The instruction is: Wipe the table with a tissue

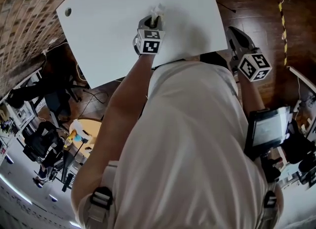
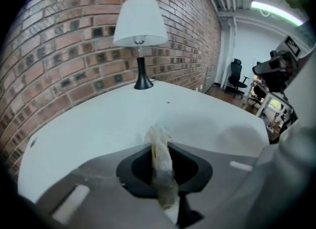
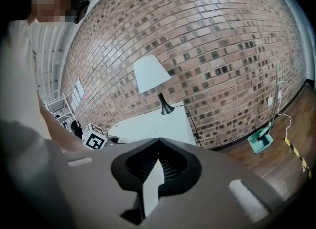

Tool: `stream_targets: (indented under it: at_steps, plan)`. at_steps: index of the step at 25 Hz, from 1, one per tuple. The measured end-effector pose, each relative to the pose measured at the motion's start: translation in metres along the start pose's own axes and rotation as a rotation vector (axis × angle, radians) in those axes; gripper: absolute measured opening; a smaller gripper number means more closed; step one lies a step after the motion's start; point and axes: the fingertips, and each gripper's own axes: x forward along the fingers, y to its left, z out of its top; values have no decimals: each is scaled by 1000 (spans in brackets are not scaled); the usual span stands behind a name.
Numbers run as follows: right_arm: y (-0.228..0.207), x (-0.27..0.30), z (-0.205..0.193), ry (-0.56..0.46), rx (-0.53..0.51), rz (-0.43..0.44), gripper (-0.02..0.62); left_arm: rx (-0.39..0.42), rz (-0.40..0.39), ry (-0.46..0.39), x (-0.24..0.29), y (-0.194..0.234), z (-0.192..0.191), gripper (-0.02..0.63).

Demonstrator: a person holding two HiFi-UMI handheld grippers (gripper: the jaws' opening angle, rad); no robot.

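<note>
My left gripper (image 1: 154,19) is shut on a crumpled white tissue (image 2: 160,160), whose tip (image 1: 158,11) pokes past the jaws onto the white table (image 1: 113,25). In the left gripper view the tissue stands pinched between the jaws, its end on the tabletop (image 2: 98,124). My right gripper (image 1: 236,36) hangs beyond the table's right edge, over the wooden floor. Its jaws are closed together with nothing between them (image 3: 157,141).
A white-shaded lamp (image 2: 140,40) on a black base stands at the table's far edge by the brick wall (image 2: 59,50). A small dark speck (image 2: 168,102) lies on the table. A teal dustpan (image 3: 260,139) and cables are on the floor to the right.
</note>
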Motion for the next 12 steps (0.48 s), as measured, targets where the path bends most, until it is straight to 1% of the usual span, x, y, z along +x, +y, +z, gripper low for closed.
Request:
stream_targets:
  at_steps: [3, 5, 7, 9, 12]
  plan:
    - [1, -3, 5, -9, -5, 3, 8, 27, -112, -19, 0, -41, 15, 41]
    - [2, 2, 12, -26, -11, 17, 8, 33, -152, -53, -3, -49, 26, 41]
    - [5, 13, 19, -44, -20, 38, 8, 38, -149, -83, -13, -39, 37, 41]
    - [6, 16, 20, -40, -25, 50, 8, 34, -144, -106, -25, -37, 50, 41]
    - [4, 11, 18, -20, -26, 73, 8, -9, -132, -131, -37, -41, 64, 41]
